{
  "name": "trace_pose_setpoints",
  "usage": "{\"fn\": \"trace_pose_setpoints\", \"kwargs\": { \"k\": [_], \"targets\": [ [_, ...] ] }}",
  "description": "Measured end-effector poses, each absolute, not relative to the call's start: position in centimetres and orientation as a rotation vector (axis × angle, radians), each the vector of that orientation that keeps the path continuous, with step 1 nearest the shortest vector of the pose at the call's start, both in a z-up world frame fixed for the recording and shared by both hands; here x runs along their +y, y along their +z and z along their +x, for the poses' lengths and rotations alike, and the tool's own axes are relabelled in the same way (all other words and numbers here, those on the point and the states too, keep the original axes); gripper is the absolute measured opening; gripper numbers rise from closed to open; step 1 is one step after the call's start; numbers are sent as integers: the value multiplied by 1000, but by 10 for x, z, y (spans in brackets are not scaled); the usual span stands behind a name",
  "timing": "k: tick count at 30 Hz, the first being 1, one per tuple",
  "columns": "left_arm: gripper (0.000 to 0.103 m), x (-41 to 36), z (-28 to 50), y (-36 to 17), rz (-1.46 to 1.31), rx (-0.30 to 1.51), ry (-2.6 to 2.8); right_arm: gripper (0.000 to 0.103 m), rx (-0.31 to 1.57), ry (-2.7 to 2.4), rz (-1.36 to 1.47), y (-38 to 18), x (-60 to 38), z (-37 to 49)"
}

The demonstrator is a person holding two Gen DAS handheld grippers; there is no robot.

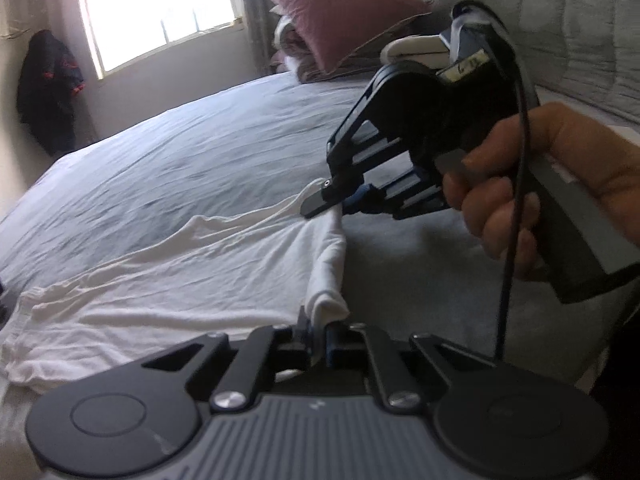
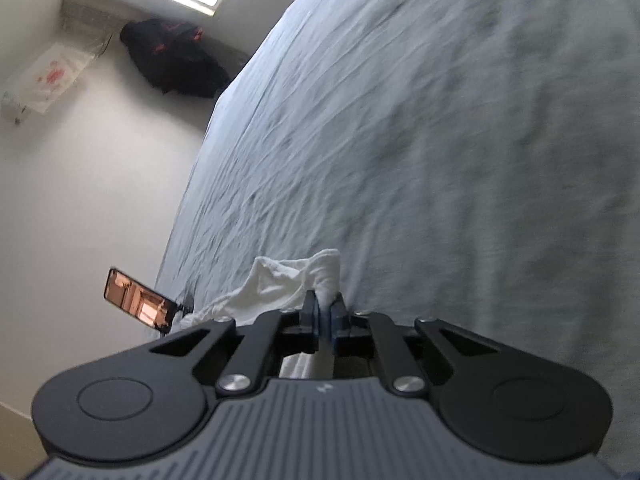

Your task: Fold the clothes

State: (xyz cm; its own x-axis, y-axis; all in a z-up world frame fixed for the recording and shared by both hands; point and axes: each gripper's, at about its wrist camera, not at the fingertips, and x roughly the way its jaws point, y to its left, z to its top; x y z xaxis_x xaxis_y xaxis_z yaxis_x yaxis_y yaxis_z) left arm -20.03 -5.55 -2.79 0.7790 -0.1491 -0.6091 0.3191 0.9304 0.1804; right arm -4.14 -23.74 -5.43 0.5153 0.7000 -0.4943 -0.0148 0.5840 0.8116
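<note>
Both the left tongs (image 1: 319, 326) and right tongs (image 1: 336, 202) are pinched closed on one edge of the white cotton T-shirt (image 1: 168, 280) spread across the grey-sheeted bed (image 1: 180, 152). Lift evenly, keeping that edge taut, then carry it over squarely.

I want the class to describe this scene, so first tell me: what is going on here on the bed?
A person is folding a white garment on a bed covered with a grey-blue sheet, holding a gripper in each hand. The left gripper is shut on one corner of the garment's edge, and the right gripper is shut on the other end of the same edge. That edge is lifted between them, while the rest of the garment lies spread and wrinkled on the sheet. A pink pillow sits at the head of the bed.
</note>
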Motion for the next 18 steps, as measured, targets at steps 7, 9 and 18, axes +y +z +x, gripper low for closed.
{"fn": "trace_pose_setpoints", "kwargs": {
  "k": [7,9,18],
  "targets": [
    [5,-84,-210,-28,152,628,-325,8,908,442,915,-60,-275,-61],
    [5,-82,-214,-29,96,619,-317,8,906,431,916,-59,-273,-64],
    [5,-65,-217,-35,-33,588,-311,8,878,381,864,-45,-249,-73]
  ]
}}
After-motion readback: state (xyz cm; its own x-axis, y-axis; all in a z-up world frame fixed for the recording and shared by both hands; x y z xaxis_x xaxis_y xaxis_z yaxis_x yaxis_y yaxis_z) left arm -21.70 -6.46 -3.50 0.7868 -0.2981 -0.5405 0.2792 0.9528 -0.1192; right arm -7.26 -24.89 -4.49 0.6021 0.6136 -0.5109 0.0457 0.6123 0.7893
